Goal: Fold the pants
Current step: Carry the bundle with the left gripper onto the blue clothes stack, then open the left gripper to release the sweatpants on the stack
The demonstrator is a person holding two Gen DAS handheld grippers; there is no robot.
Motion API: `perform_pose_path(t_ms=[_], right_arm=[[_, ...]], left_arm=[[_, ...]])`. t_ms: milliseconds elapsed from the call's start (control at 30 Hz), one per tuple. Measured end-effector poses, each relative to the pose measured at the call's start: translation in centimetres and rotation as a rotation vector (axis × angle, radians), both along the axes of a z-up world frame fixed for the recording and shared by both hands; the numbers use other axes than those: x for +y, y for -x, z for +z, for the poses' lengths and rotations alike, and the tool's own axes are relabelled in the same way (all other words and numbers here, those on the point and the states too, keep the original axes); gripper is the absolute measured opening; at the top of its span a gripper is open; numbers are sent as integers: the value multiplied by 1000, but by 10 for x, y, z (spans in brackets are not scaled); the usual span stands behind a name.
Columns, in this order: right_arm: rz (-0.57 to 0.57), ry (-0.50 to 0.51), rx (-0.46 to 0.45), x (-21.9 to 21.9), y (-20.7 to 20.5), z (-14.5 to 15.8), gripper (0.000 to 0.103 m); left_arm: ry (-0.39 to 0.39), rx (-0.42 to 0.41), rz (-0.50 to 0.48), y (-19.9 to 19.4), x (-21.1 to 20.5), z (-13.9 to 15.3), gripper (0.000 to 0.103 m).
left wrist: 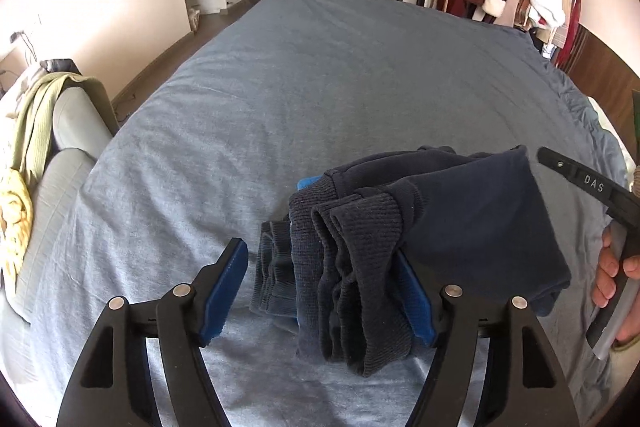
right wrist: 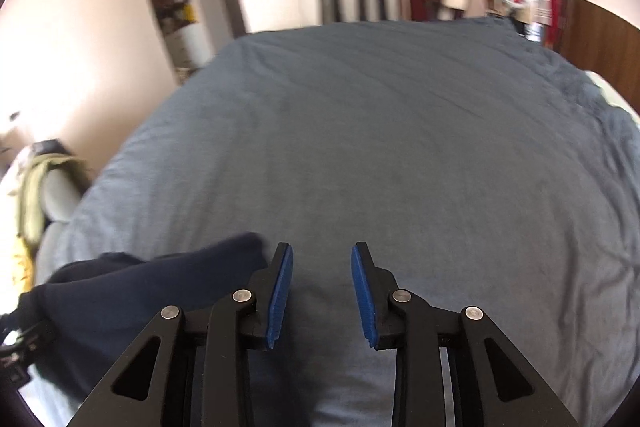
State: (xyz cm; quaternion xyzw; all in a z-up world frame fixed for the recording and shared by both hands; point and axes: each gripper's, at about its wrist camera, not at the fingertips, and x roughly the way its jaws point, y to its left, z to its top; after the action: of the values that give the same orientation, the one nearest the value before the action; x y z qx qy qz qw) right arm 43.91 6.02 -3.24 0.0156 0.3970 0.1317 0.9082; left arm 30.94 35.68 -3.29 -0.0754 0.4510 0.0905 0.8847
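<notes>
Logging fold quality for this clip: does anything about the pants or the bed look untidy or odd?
The folded navy pants are uneven: ribbed cuffs bunch and overhang the stack's near edge, between the open left gripper. The right gripper is open on nothing. The bed cover is only lightly wrinkled.

The left gripper point(left wrist: 320, 287) is built of matte black plastic arms with triangular cut-outs, joined by round silver pivot pins (two on each side). Its fingers point(left wrist: 224, 291) carry flat blue pads with a finely ribbed face. The right gripper point(right wrist: 322, 293) has the same make: black linkage arms, four silver pins, and ribbed blue pads on its fingers point(right wrist: 280, 291). Seen from the left wrist view, the right gripper's body is a black bar marked with pale letters "DAS" beside a small screw head, with a pale grey handle below it. The person's right hand point(left wrist: 612, 267) shows at the right edge, with a light cuff just visible near it.
</notes>
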Motion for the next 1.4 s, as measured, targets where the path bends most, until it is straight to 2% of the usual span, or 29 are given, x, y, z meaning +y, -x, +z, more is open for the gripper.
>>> perform_pose_path(t_ms=[100,200,467,633,767,867,1000,1200,1333,1400], right_arm=[[100,-26,15,10,-1,3,30],[148,7,42,25,-7,-4,30],[120,70,107,50,-37,-25,30],[126,67,96,49,-39,-20,30],[115,25,85,37,-31,-9,30],[86,19,62,23,-15,1,30],[16,61,42,5,15,8,30],[-84,95,113,-8,42,-11,31],[-89,112,167,-8,49,-27,31],[-95,115,164,-9,51,-29,31]], left_arm=[[33,1,20,0,8,0,73],[82,13,41,-2,17,-2,73],[134,29,-6,-7,16,-4,78],[197,-29,-74,-10,6,13,78],[64,-113,10,-7,4,28,78],[-4,-110,70,-10,6,24,77],[-117,-106,116,-11,2,12,77],[-134,-110,147,-9,6,-5,78],[-135,-139,148,-3,6,-6,79],[-145,-162,146,3,3,1,79]])
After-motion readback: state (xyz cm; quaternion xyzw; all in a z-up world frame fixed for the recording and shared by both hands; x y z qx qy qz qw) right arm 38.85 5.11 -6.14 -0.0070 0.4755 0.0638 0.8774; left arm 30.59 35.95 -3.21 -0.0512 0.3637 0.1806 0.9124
